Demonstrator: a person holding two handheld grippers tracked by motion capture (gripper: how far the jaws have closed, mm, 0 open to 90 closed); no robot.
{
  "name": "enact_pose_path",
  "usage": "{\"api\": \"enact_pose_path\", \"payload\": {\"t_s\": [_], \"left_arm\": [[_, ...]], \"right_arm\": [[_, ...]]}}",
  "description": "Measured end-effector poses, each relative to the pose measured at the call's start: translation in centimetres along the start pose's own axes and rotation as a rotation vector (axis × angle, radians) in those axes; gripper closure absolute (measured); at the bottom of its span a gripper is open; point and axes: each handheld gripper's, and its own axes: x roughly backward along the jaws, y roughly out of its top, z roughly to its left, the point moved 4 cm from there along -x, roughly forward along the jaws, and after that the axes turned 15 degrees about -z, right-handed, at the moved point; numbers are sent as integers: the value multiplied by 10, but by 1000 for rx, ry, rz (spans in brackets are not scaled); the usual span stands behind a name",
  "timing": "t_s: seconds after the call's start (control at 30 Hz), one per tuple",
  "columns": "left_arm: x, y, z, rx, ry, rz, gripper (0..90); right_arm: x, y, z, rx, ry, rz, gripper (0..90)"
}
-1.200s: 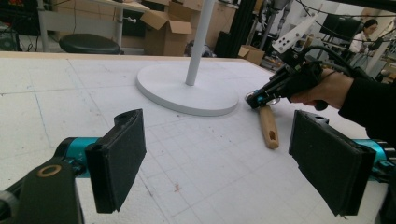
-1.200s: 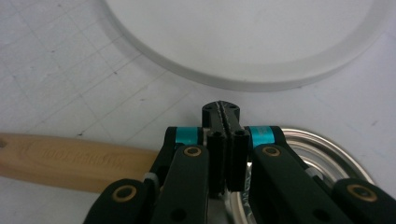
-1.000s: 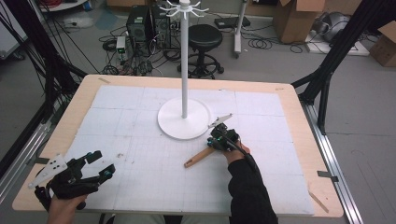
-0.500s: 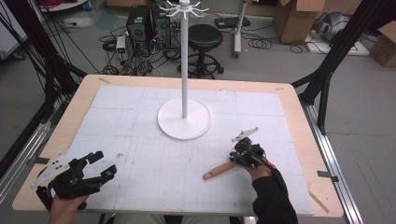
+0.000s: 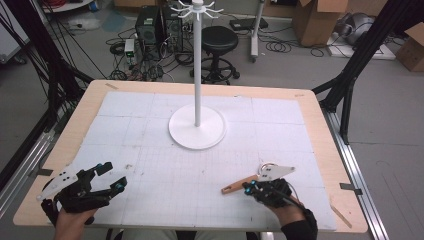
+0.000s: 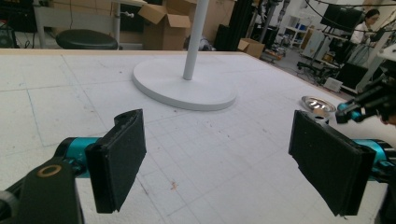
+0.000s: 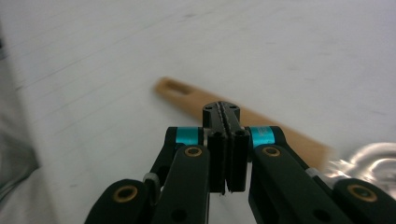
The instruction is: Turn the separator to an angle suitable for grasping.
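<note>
High view: left gripper (image 5: pixel 112 180) lower left, jaws wide apart, empty. Right gripper (image 5: pixel 248 186) lower right, closed, wooden-handled strainer (image 5: pixel 239 184) on bench (image 5: pixel 320 125) beside it. White stand (image 5: pixel 197 131) centre.

Left gripper view: strainer bowl right edge.

Right gripper view: jaws pressed together, empty; handle beyond tips.

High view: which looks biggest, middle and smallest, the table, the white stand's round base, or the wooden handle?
1. The table, by far the biggest.
2. The round base of the white stand.
3. The wooden handle, the smallest, partly hidden by the right gripper.
</note>
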Motion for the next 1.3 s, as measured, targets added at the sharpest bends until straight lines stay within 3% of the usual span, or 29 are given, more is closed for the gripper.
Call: {"api": "enact_pose_path", "payload": {"t_s": [0.1, 0.2, 0.37, 0.5, 0.53, 0.63, 0.8, 0.83, 0.87, 0.9, 0.93, 1.07, 1.13, 1.17, 1.3], "left_arm": [[0, 0, 0, 4, 3, -4, 192], [0, 0, 1, 4, 2, -3, 192], [0, 0, 1, 3, 2, -3, 192], [0, 1, 1, 4, 2, -5, 192], [1, 1, 1, 6, 3, -6, 192], [1, 1, 1, 6, 1, -6, 192], [1, 1, 1, 6, 1, -7, 193], [1, 1, 1, 6, 1, -6, 193], [1, 1, 1, 6, 1, -6, 193], [1, 1, 2, 6, 2, -4, 193], [1, 1, 2, 6, 2, -4, 193], [0, 0, 1, 4, 1, 0, 193], [1, 0, 2, 3, 3, 0, 193], [1, 0, 2, 2, 3, 1, 193], [1, 0, 2, 8, 6, -2, 193]], "right_arm": [[-14, -3, 18, 49, 72, 50, 900], [-29, -5, 22, 71, 71, 99, 900], [-45, 6, 10, 83, -36, 95, 900], [-57, 13, 4, 83, -67, 109, 900], [-64, 18, -1, 64, -93, 111, 900], [-66, 28, -11, 24, -106, 83, 900], [-48, 35, -49, -55, -209, 43, 900], [-44, 34, -58, -52, -241, 59, 900], [-44, 34, -58, -52, -241, 59, 900], [-36, 28, -76, -34, -311, 118, 900], [-32, 26, -84, -27, -346, 141, 900], [-17, 18, -116, -81, -451, 155, 900], [-12, 16, -123, -108, -475, 152, 900], [-5, 9, -133, -163, -495, 153, 900], [-1, -2, -134, -202, -452, 178, 900]]}}
